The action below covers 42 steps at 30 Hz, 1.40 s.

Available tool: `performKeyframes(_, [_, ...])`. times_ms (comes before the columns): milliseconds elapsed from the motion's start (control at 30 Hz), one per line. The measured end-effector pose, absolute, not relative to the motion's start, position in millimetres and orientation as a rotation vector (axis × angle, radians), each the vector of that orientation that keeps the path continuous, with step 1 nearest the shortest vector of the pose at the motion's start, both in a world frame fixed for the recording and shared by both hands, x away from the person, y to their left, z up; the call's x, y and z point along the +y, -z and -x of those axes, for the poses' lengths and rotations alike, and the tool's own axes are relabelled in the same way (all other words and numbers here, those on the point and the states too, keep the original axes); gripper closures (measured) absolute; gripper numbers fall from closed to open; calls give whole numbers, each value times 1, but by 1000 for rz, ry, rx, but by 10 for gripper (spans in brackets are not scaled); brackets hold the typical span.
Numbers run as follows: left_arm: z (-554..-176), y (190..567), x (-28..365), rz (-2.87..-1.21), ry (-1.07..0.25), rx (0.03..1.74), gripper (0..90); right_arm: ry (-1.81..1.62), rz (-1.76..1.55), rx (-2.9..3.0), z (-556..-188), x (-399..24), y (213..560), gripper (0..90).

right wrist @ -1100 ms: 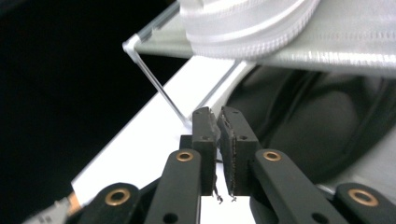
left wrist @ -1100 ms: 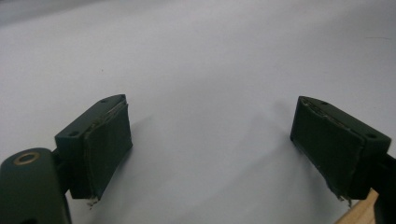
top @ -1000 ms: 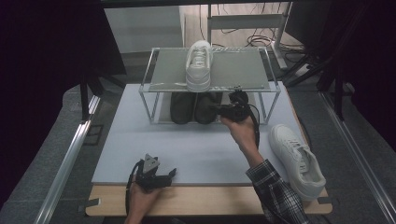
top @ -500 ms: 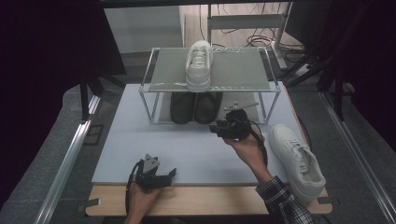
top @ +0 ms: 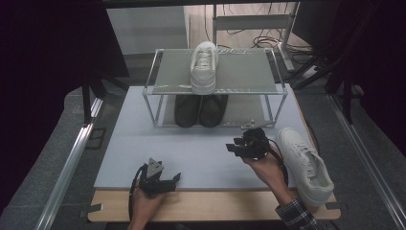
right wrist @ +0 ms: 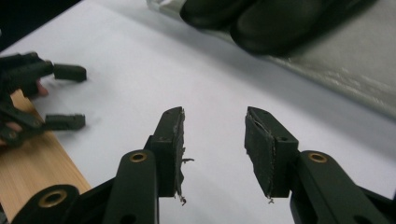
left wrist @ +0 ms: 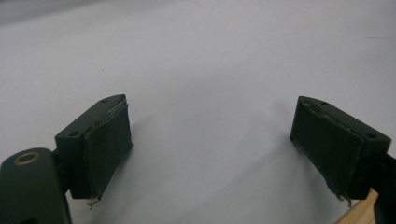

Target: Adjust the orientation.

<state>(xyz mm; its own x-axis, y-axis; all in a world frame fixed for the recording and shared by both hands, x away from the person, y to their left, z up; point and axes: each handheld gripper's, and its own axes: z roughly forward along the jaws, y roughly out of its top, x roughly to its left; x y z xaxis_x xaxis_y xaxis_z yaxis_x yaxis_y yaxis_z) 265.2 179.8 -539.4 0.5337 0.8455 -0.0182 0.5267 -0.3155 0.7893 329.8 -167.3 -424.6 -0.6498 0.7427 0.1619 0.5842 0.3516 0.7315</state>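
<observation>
Shoes sort themselves onto a two-tier rack (top: 153, 91) in the high view: a white sneaker (top: 203, 67) sits on the top shelf, a pair of black shoes (top: 200, 110) underneath, and its mate, the second white sneaker (top: 304, 163), lies on the surface (top: 191, 148) just beside the right tongs (top: 235, 146), likely next to be shelved. The left tongs (top: 173, 179) rest near the front edge. In the left gripper view, their jaws stand spread over bare white surface, pinching nothing. In the right gripper view, the right tongs' jaws have just been opening, nothing between them, facing the black shoes.
</observation>
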Motion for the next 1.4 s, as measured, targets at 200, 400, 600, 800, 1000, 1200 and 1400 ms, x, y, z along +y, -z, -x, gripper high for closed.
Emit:
performKeyframes(200, [-265, 540, 180, -1990, -521, 1114, 123, -1150, -1228, 2399, -318, -180, 427, 568])
performKeyframes(400, [-265, 540, 179, -1986, -520, 1116, 123, -1105, -1280, 2383, -299, -204, 428, 580])
performKeyframes(600, [-265, 540, 179, -1988, -519, 1117, 123, -1080, -1309, 2367, -284, -222, 433, 588])
performKeyframes(800, [-265, 539, 180, -1993, -519, 1114, 124, -1049, -1346, 2329, -269, -244, 431, 599])
performKeyframes(1000, [-265, 539, 180, -1993, -519, 1115, 123, -1035, -1381, 2298, -259, -258, 427, 601])
performKeyframes(1200, [-265, 539, 180, -1993, -518, 1114, 123, -992, -1430, 2252, -248, -277, 423, 609])
performKeyframes(1400, [-265, 539, 180, -1993, -518, 1114, 124, -967, -1471, 2209, -239, -296, 418, 608])
